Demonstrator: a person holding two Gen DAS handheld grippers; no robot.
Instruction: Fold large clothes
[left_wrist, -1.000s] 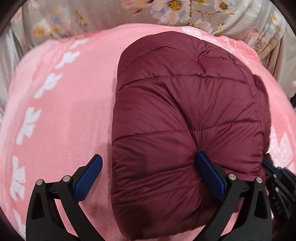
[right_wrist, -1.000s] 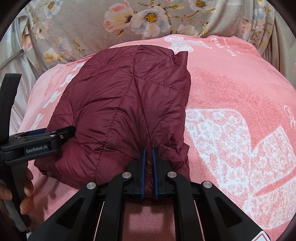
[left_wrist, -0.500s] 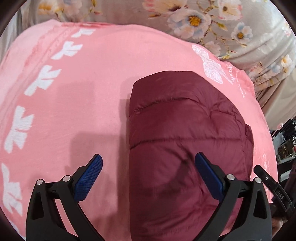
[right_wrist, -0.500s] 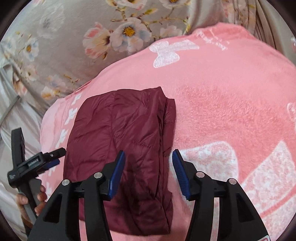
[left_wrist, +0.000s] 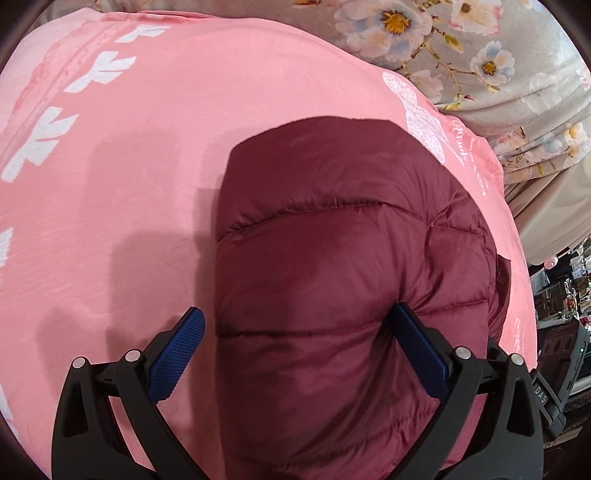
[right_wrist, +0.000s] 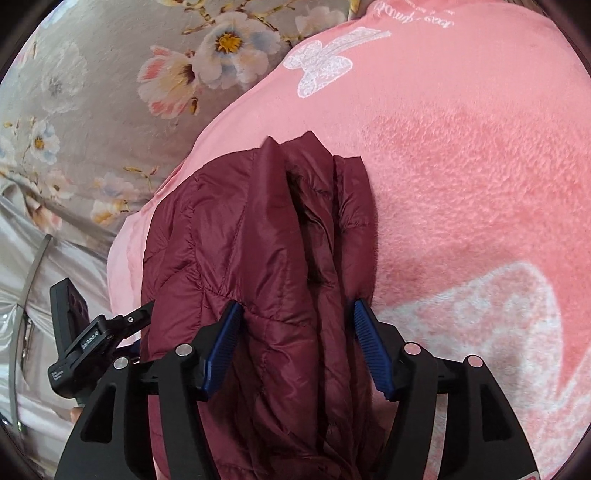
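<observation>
Pink blanket (right_wrist: 461, 184) (cursive print unreadable), maroon jacket (right_wrist: 266, 258), "DAS" strap (left_wrist: 542, 390)

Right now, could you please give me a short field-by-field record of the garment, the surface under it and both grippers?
garment: maroon quilted puffer jacket, folded into a compact bundle
surface: pink blanket with white prints
behind: grey floral fabric
left gripper: open, straddling the jacket's left edge
right gripper: jaws opening, jacket's layered edge between them
</observation>
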